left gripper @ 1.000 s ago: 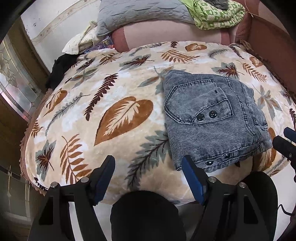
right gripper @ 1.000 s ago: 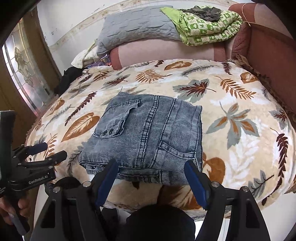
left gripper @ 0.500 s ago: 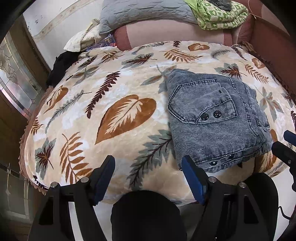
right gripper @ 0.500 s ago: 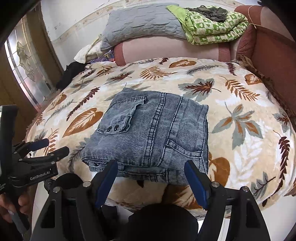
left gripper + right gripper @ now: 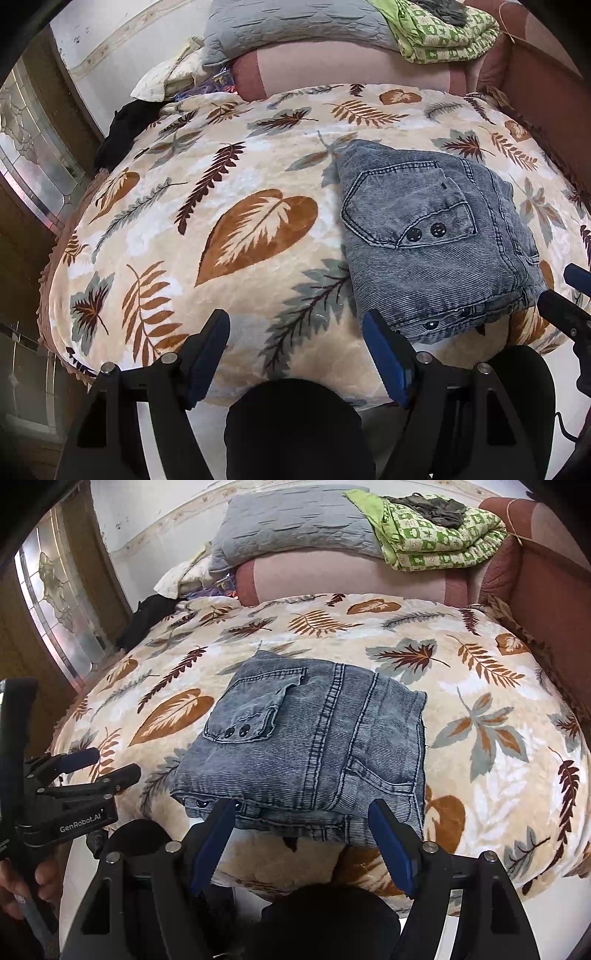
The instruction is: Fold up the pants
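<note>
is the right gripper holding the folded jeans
No, the right gripper is open, its fingers apart just short of the folded jeans, which lie free on the leaf-print blanket.

Left gripper (image 5: 295, 343): jaws spread wide, blue pads (image 5: 384, 360) facing each other, nothing between, held low and level. Right gripper (image 5: 301, 834): jaws equally wide, empty, alongside left. Bare hand (image 5: 22, 886) grips left gripper's handle.
</note>
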Action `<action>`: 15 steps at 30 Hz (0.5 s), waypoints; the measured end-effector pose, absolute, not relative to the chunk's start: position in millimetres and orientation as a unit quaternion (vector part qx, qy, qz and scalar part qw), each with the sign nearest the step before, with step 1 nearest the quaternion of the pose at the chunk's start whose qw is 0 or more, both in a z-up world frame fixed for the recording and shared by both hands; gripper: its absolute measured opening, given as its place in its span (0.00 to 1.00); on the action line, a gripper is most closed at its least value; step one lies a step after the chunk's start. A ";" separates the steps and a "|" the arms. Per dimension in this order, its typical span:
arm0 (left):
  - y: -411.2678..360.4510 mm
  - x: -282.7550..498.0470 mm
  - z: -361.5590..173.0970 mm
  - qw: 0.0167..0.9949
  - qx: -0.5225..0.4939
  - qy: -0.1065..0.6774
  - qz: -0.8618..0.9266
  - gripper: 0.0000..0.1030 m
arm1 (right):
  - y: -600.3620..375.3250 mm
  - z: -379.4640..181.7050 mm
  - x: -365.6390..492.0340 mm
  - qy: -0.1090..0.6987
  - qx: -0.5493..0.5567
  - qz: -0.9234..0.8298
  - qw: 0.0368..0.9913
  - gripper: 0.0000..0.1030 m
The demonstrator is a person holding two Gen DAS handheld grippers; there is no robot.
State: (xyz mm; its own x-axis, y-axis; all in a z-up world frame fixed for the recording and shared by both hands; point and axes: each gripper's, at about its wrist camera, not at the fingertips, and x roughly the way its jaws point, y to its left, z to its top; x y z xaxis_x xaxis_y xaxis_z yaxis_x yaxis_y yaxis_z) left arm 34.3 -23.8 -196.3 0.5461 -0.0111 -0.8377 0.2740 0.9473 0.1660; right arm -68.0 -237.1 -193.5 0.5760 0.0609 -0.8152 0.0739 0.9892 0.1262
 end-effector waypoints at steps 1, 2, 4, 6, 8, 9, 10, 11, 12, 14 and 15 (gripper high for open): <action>-23.6 34.3 -196.4 0.868 0.140 0.469 -0.082 0.73 | -236.1 -193.6 -67.9 0.461 0.072 -0.003 0.884 0.75; -23.6 34.4 -196.2 0.868 0.140 0.469 -0.082 0.73 | -234.8 -193.6 -68.0 0.462 0.071 -0.002 0.884 0.75; -23.7 34.4 -196.0 0.868 0.140 0.469 -0.082 0.73 | -232.7 -193.3 -67.9 0.462 0.069 0.000 0.884 0.75; -23.3 34.4 -196.4 0.868 0.140 0.469 -0.081 0.73 | -231.3 -193.1 -67.7 0.462 0.067 0.001 0.884 0.75; -22.3 34.0 -196.6 0.868 0.140 0.470 -0.081 0.73 | -230.7 -193.1 -67.6 0.462 0.066 0.002 0.884 0.75; -21.6 34.0 -196.9 0.868 0.140 0.470 -0.081 0.73 | -230.3 -193.2 -67.6 0.463 0.066 0.002 0.884 0.75; -21.1 33.8 -197.2 0.868 0.141 0.470 -0.080 0.73 | -230.2 -193.6 -67.5 0.463 0.066 0.003 0.884 0.75; -20.5 33.8 -197.5 0.868 0.141 0.470 -0.080 0.73 | -230.1 -194.2 -67.3 0.464 0.066 0.003 0.883 0.75; -20.0 33.3 -197.8 0.867 0.142 0.470 -0.079 0.73 | -230.2 -194.9 -67.3 0.465 0.065 0.003 0.883 0.75; -20.4 33.2 -198.5 0.867 0.143 0.471 -0.079 0.73 | -230.4 -195.5 -67.0 0.466 0.066 0.004 0.882 0.75; -20.9 33.2 -199.1 0.866 0.144 0.472 -0.078 0.73 | -231.0 -195.7 -66.9 0.466 0.067 0.004 0.882 0.75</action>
State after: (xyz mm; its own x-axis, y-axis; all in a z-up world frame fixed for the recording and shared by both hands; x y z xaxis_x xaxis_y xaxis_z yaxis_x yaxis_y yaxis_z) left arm 33.2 -20.9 -199.1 0.5421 0.0003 -0.8403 0.2721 0.9461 0.1759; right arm -66.9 -231.0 -195.7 0.5660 0.0697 -0.8214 0.0542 0.9911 0.1215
